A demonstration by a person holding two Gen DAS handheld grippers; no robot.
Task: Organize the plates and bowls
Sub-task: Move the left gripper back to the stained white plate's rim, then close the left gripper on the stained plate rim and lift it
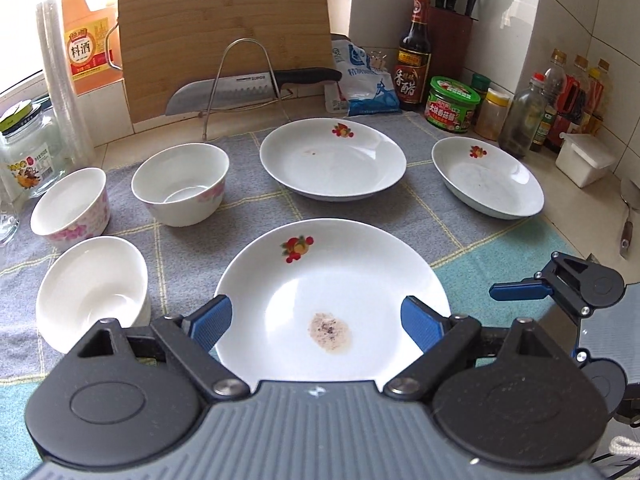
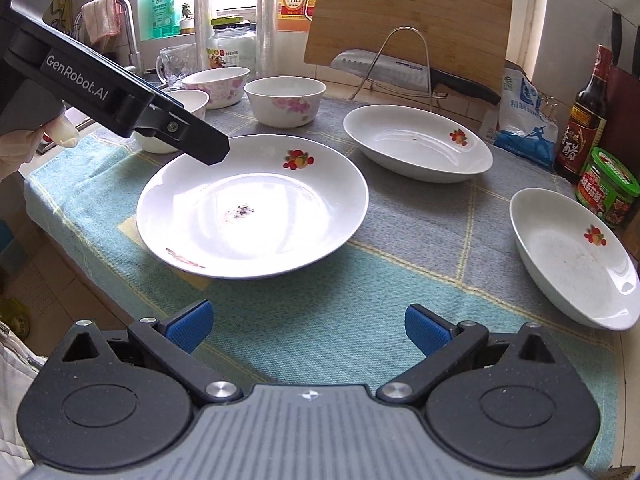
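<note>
Three white plates with fruit prints lie on a checked cloth (image 1: 460, 236): a near plate (image 1: 332, 292) with a brown stain, a far middle plate (image 1: 332, 160) and a right plate (image 1: 486, 176). Three white bowls stand at left: a far bowl (image 1: 180, 182), a floral bowl (image 1: 70, 204) and a near bowl (image 1: 90, 292). My left gripper (image 1: 316, 322) is open and empty, hovering over the near plate's front edge. My right gripper (image 2: 308, 326) is open and empty above the cloth, in front of the near plate (image 2: 252, 208). The right gripper also shows in the left wrist view (image 1: 560, 288).
A cutting board (image 1: 224, 40) and a knife on a wire rack (image 1: 256, 84) stand behind. Bottles, a knife block (image 1: 450, 36) and jars (image 1: 452, 104) line the right back. A glass jar (image 1: 28, 152) stands at left. The counter edge drops off at left in the right wrist view (image 2: 60, 248).
</note>
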